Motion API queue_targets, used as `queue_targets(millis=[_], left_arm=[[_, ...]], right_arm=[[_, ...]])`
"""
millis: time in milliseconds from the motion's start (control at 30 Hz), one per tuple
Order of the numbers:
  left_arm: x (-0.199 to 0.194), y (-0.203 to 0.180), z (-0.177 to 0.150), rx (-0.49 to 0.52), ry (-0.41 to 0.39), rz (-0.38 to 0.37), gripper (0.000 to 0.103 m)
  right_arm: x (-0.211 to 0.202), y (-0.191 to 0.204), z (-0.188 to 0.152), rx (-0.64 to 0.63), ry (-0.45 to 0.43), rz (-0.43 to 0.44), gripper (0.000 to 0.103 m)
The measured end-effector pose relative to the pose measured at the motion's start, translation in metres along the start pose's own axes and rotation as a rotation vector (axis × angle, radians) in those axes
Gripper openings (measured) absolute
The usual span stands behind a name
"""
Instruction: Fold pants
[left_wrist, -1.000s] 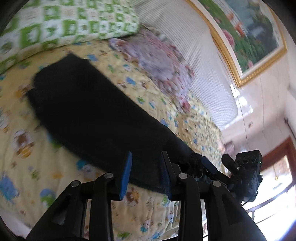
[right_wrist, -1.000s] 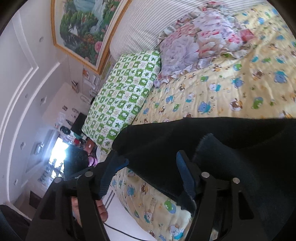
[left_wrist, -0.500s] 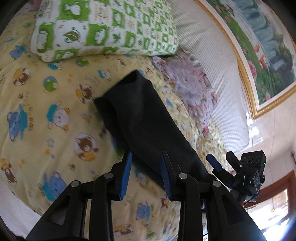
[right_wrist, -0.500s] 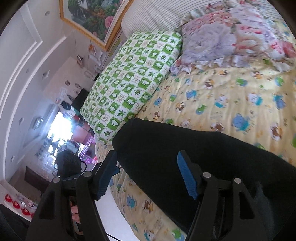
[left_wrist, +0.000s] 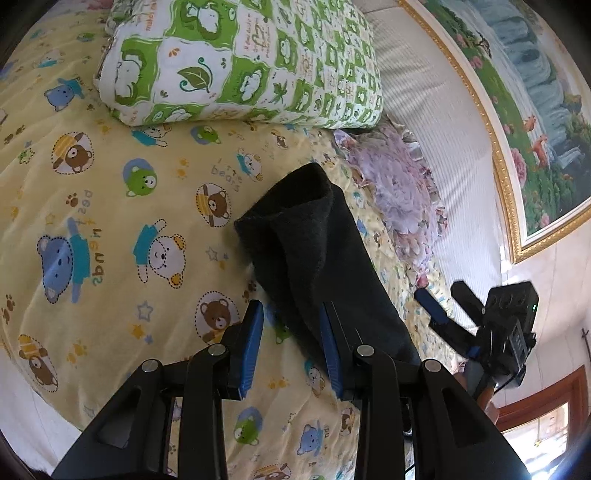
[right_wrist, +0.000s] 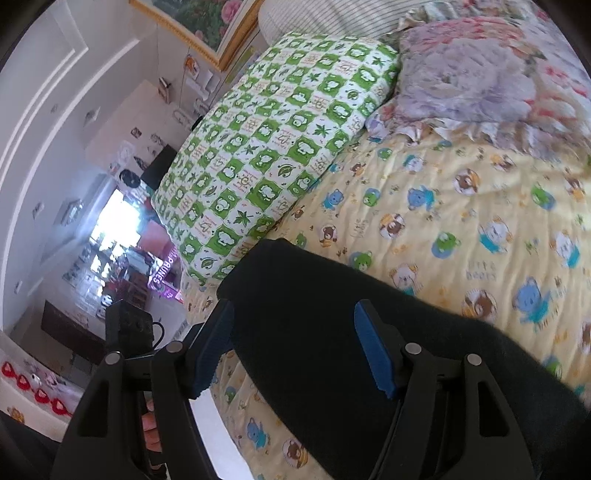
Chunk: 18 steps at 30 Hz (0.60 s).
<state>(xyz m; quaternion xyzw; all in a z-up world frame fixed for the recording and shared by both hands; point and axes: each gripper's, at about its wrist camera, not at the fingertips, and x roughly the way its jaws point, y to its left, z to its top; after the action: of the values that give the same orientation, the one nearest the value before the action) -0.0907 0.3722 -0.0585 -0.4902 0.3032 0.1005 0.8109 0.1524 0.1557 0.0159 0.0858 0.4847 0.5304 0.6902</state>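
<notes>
The black pants (left_wrist: 317, 258) lie as a long narrow strip on the yellow bear-print sheet (left_wrist: 110, 221), one end pointing at the green pillow. My left gripper (left_wrist: 291, 332) hovers open over the strip's near edge; the cloth runs under its right pad and nothing is pinched. In the right wrist view the pants (right_wrist: 332, 314) lie flat along the bed's edge. There my right gripper (right_wrist: 295, 339) stands wide open above them, one pad to each side and no cloth clamped. The right gripper (left_wrist: 447, 299) also shows at the strip's far end in the left wrist view.
A green checked pillow (left_wrist: 240, 62) and a floral pillow (left_wrist: 395, 184) lie at the head of the bed below a framed painting (left_wrist: 535, 110). The mattress edge drops off beside the pants (right_wrist: 207, 373). A person's fingers (right_wrist: 151, 432) show behind the right gripper.
Both views have swung along the pants toward the green pillow. The cloth ridge that rose beside my right gripper's finger a second ago now lies flat. The pants look narrower.
</notes>
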Motion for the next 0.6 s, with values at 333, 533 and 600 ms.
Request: queue_targets(millis=[333, 533, 600], left_arm=[[0.016, -0.005, 0.004, -0.049, -0.001, 0.026, 0.057], [0.028, -0.009, 0.002, -0.097, -0.007, 0.073, 0.062], [0.032, -0.009, 0.001, -0.133, -0.025, 0.094, 0.062]], right_arm=[[0.066, 0.009, 0.049, -0.182, 0.170, 0.026, 0.071], [0.109, 0.000, 0.074, -0.239, 0.318, 0.081, 0.071], [0.121, -0.001, 0.080, -0.247, 0.360, 0.113, 0.071]])
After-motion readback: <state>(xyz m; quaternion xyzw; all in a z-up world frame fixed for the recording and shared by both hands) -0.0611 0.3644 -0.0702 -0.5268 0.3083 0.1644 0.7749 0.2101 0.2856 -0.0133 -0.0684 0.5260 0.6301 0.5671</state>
